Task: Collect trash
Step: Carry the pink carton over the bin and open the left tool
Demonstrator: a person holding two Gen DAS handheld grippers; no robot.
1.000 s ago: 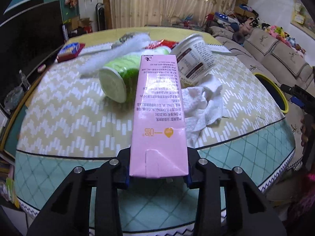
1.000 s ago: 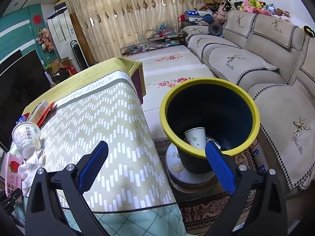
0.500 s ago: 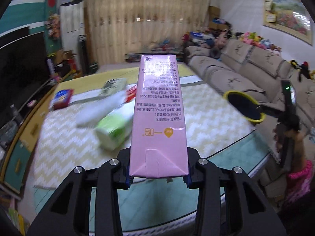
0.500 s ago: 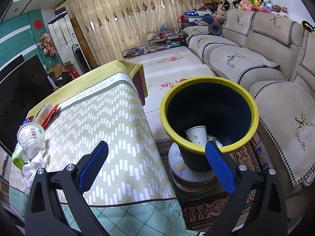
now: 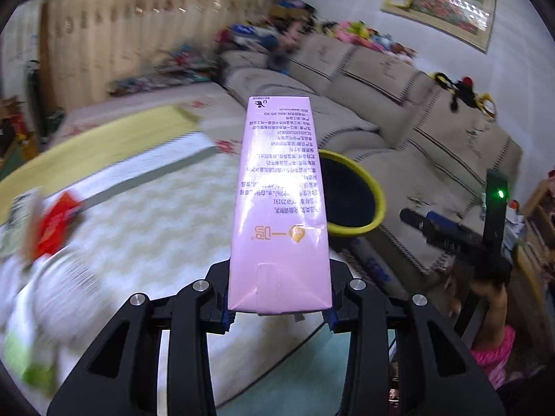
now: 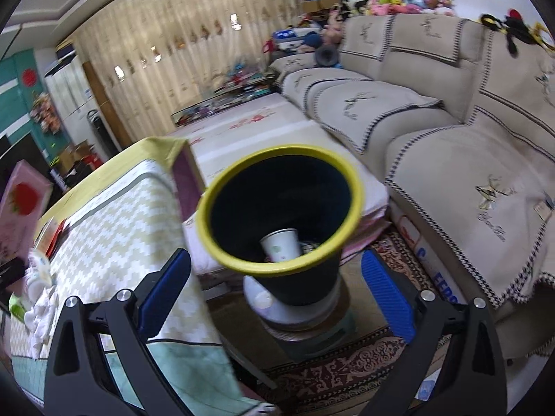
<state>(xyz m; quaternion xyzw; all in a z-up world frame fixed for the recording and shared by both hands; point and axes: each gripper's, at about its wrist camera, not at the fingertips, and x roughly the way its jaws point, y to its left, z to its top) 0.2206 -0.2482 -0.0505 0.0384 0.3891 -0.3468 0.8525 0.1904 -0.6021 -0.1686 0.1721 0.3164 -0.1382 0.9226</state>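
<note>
My left gripper [image 5: 279,315] is shut on a tall pink carton [image 5: 279,208], held in the air above the table edge. The carton also shows at the left edge of the right wrist view as a pink carton [image 6: 19,215] with a strawberry print. Beyond it stands a dark bin with a yellow rim [image 5: 357,196]. My right gripper [image 6: 275,289] is open and empty, its blue pads on either side of the bin [image 6: 281,208], which holds a white paper cup [image 6: 282,248]. Blurred trash remains on the table: a red wrapper [image 5: 53,225], a white cup [image 6: 36,272] and crumpled tissue [image 6: 41,308].
The table [image 6: 114,215] has a zigzag-patterned cloth. A beige sofa [image 6: 451,145] runs along the right behind the bin. A patterned rug [image 6: 347,371] lies under the bin's stand. A person's hand holding the other gripper [image 5: 485,242] shows at the right of the left wrist view.
My left gripper has lifted the pink carton off the table and swung it right toward the bin. My right gripper has shifted so the bin sits closer and more central between its fingers.
</note>
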